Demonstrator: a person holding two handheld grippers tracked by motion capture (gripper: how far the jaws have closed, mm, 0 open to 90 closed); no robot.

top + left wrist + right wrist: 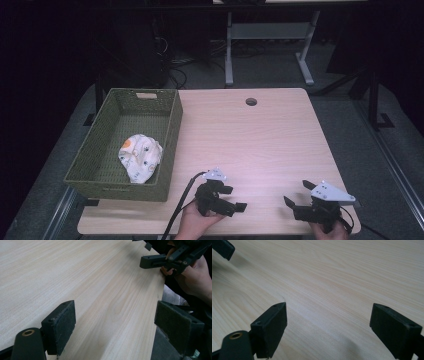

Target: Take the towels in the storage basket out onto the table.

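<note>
My left gripper (236,198) is held low over the front edge of the light wooden table (250,140) and points to the right. It is open, with nothing between its padded fingers (62,323). My right gripper (297,193) is at the front right corner, pointing up and left, and is also open and empty. In the left gripper view the right gripper (170,257) and the hand holding it (197,277) sit at the table's edge. In the right gripper view my right gripper (328,325) has bare wood between its fingers, and a tip of the left gripper (223,248) shows at top left.
A green woven basket (172,130) stands on the table's left side with a white patterned cloth (140,157) bundled inside. A round cable hole (251,102) is near the far edge. A desk frame (270,35) and cables are on the dark floor beyond.
</note>
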